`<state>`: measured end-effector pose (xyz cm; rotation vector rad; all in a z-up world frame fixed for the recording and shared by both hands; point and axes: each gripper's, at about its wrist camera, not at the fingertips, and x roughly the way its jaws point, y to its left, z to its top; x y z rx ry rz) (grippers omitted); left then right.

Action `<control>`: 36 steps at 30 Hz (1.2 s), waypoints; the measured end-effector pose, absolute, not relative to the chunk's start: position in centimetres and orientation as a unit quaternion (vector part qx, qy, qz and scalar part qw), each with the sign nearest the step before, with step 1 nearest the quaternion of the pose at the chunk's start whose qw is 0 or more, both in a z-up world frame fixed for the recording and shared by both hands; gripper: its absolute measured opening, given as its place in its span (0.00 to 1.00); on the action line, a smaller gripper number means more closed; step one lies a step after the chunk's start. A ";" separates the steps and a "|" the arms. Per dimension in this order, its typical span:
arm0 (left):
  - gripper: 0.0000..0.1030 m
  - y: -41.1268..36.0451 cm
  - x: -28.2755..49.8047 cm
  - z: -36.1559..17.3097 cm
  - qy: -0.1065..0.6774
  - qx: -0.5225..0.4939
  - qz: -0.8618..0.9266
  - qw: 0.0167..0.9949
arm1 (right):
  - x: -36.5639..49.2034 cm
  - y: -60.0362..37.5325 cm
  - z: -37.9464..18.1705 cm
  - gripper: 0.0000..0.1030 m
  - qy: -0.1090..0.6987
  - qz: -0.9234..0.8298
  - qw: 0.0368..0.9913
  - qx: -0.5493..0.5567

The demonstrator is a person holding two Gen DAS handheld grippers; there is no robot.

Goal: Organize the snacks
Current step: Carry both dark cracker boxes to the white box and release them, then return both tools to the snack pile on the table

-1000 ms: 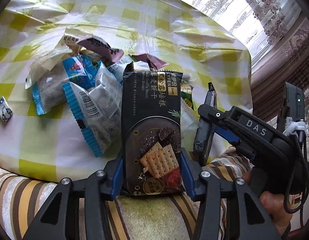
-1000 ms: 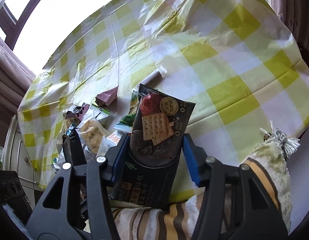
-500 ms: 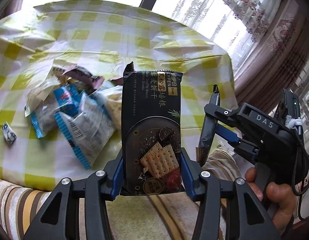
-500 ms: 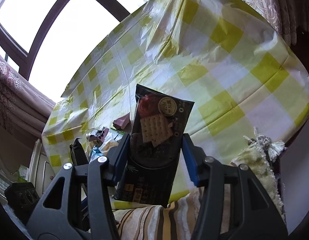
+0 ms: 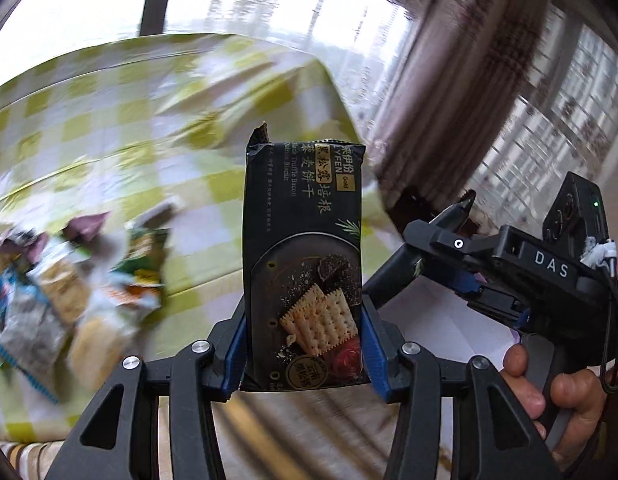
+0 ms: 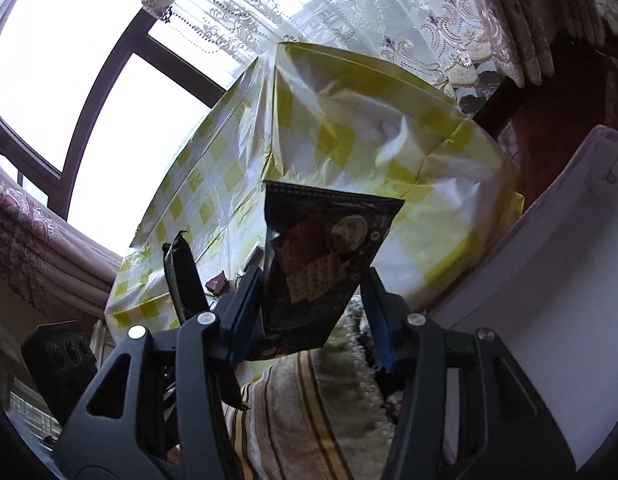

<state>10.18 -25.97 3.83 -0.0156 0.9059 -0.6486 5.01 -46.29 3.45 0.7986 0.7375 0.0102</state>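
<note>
Grippers (image 5: 303,344) (image 6: 309,308) each clamp cracker packs (image 5: 303,264) (image 6: 321,264).

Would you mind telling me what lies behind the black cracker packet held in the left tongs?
Behind the black cracker packet, clamped in the left tongs, spreads the yellow checked tablecloth, with window beyond. The cloth directly behind the packet is covered.

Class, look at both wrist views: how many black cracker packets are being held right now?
2. One black cracker packet stands upright in the left claw; a second black packet is tilted in the right claw. Others may lie unseen in the blurred snack pile.
</note>
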 end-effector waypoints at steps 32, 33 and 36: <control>0.54 -44.5 6.2 -3.8 0.512 0.303 -0.406 0.694 | -1.8 -56.5 -9.6 0.71 0.471 -0.138 0.777 0.393; 0.54 -44.4 6.2 -3.7 0.510 0.299 -0.407 0.696 | -1.9 -56.5 -9.6 0.71 0.472 -0.138 0.777 0.393; 0.57 -43.4 6.2 -3.1 0.502 0.284 -0.410 0.706 | -2.1 -56.5 -9.7 0.71 0.475 -0.140 0.774 0.395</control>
